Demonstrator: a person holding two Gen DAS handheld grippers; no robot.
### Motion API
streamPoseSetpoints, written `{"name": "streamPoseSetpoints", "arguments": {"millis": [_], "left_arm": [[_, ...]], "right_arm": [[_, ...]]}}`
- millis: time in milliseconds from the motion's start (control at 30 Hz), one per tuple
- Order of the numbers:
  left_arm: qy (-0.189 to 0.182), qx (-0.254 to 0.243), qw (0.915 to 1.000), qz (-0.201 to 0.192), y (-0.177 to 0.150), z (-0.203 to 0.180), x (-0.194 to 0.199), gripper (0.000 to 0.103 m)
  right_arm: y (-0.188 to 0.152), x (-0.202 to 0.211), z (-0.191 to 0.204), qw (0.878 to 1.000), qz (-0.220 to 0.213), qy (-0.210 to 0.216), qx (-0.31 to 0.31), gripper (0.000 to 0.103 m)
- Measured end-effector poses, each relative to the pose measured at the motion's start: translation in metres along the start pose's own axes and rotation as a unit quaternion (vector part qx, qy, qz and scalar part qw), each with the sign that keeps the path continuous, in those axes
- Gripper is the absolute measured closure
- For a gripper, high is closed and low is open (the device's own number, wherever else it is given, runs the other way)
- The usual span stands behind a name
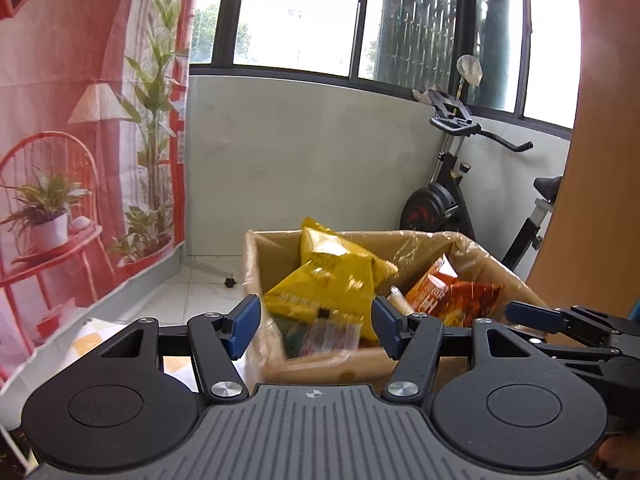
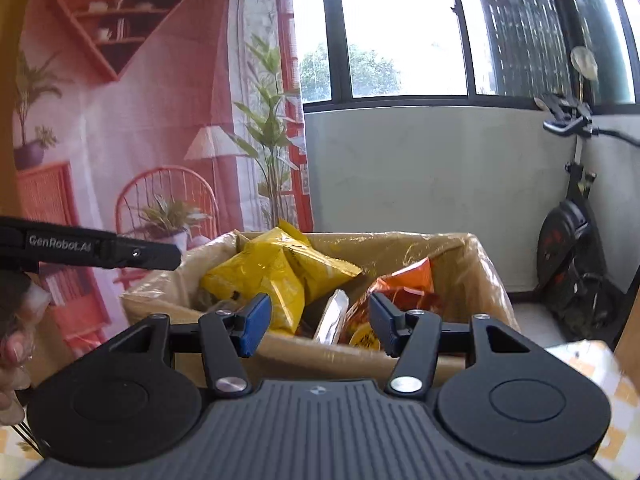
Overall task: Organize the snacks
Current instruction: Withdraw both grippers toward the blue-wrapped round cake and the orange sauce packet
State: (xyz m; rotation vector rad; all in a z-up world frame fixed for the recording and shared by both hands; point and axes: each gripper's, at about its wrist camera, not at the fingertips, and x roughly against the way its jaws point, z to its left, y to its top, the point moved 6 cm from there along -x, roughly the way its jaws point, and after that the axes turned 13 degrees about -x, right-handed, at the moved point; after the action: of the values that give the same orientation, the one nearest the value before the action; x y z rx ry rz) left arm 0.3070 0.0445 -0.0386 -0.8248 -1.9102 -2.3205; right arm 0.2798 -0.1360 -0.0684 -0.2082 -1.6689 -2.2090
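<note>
A cardboard box (image 1: 320, 366) (image 2: 316, 356) lined with clear plastic stands just ahead of both grippers. Inside it lie yellow snack bags (image 1: 332, 280) (image 2: 260, 276), orange bags (image 1: 452, 296) (image 2: 404, 284) and a silver packet (image 2: 332, 316). My left gripper (image 1: 316, 326) hangs open over the box's near wall. A blurred clear wrapper (image 1: 332, 332) shows between its blue pads, touching neither. My right gripper (image 2: 319, 328) is open too, over the near wall, with nothing pressed between its pads. Each gripper also shows in the other's view: the right gripper (image 1: 532, 316) and the left gripper (image 2: 152, 254).
An exercise bike (image 1: 452, 200) (image 2: 572, 240) stands behind the box at the right, under the window. A red printed backdrop (image 1: 60, 140) hangs at the left. A wooden panel (image 1: 592, 160) rises at the far right. A yellow-checked cloth (image 1: 92, 340) (image 2: 600, 364) lies beneath the box.
</note>
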Motion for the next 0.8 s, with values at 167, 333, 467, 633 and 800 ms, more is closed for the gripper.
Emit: {"name": "streamPoseSetpoints", "arguments": {"millis": [167, 333, 467, 633, 800], "left_arm": [[-0.013, 0.041, 0.9990, 0.012, -0.024, 0.008, 0.025, 0.039], [-0.023, 0.056, 0.9976, 0.033, -0.064, -0.005, 0.027, 0.039], [-0.040, 0.065, 0.9949, 0.066, -0.099, -0.023, 0.016, 0.040], [-0.042, 0.076, 0.9919, 0.093, -0.126, -0.025, 0.006, 0.040], [-0.026, 0.061, 0.9927, 0.100, -0.143, -0.020, 0.008, 0.040]], "right_arm": [[-0.015, 0.027, -0.005, 1.000, 0.000, 0.012, -0.013, 0.045], [-0.041, 0.041, -0.009, 1.000, 0.009, 0.007, -0.025, 0.045], [-0.070, 0.044, -0.012, 0.999, 0.029, -0.003, -0.023, 0.045], [-0.106, 0.044, -0.019, 0.998, 0.062, -0.009, -0.024, 0.046], [-0.144, 0.039, -0.017, 0.992, 0.125, 0.013, -0.006, 0.046]]}}
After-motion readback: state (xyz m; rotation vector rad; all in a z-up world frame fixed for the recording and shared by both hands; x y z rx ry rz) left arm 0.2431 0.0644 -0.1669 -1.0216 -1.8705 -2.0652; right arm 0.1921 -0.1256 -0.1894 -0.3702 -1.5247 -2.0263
